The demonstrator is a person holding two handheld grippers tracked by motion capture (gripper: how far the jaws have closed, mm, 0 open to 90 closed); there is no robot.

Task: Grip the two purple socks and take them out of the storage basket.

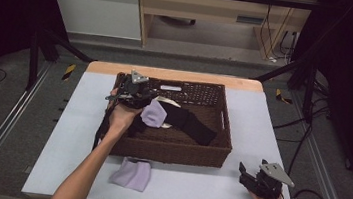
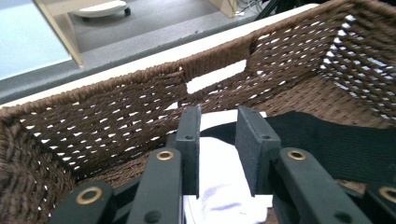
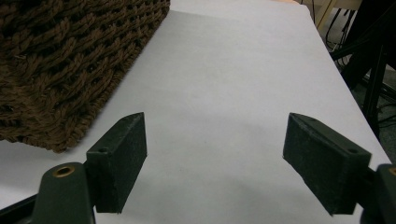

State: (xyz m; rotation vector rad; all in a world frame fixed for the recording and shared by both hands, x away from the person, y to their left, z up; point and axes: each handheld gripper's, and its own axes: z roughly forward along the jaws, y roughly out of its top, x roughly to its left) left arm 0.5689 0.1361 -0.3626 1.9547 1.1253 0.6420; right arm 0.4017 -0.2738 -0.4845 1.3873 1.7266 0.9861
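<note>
Basket (image 1: 221, 135) walls hem left hand-held gripper (image 2: 218, 140) pinching lilac cloth (image 2: 219, 186); right hand-held gripper (image 3: 215, 158) spread

From above my side of the table (image 1: 205, 183), the high view looked forward and down. My left gripper (image 2: 218, 140) camera sat close inside the wicker basket (image 2: 116, 107), facing its far wall. My right gripper (image 3: 215, 154) camera looked low across the tabletop, sharing the basket's outer corner.
</note>
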